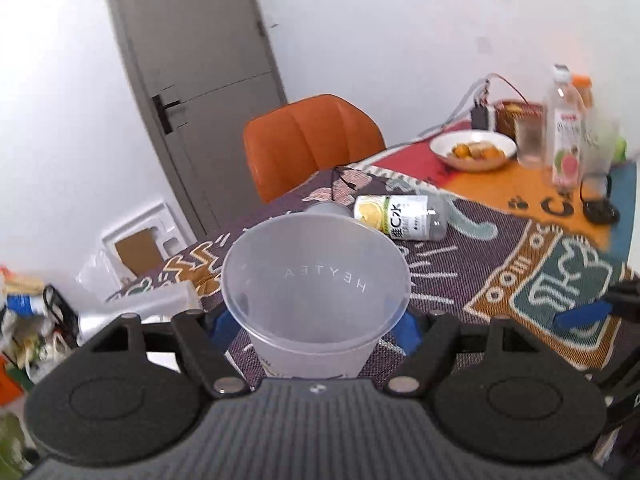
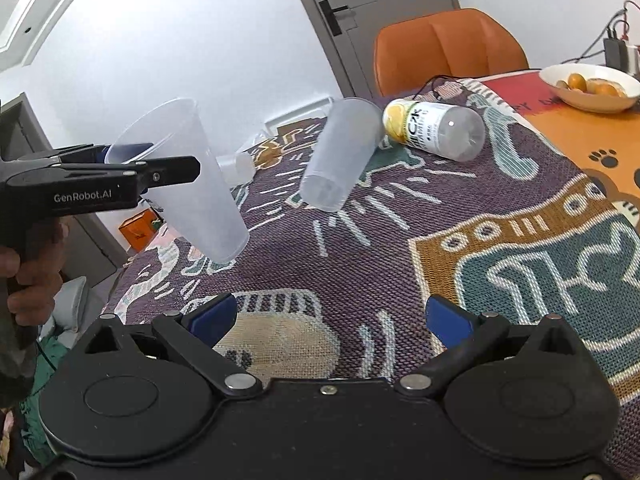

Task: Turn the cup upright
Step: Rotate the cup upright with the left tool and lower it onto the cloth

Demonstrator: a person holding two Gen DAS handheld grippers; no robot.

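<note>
My left gripper (image 1: 316,326) is shut on a translucent plastic cup (image 1: 316,280) marked HEYTEA, its mouth facing the camera. In the right wrist view that cup (image 2: 188,176) hangs tilted above the table's left edge, mouth up-left and base down-right, held near the rim by the left gripper (image 2: 160,164). A second translucent cup (image 2: 340,152) lies on its side on the patterned cloth, base toward me. My right gripper (image 2: 328,318) is open and empty above the cloth, its blue fingertips (image 2: 212,316) wide apart.
A lemon drink bottle (image 2: 436,130) lies on its side beside the lying cup. A bowl of fruit (image 2: 590,86), a glass (image 1: 530,142) and bottles (image 1: 566,128) stand at the far right. An orange chair (image 1: 308,144) stands behind the table. A small clear bottle (image 2: 236,168) lies near the left edge.
</note>
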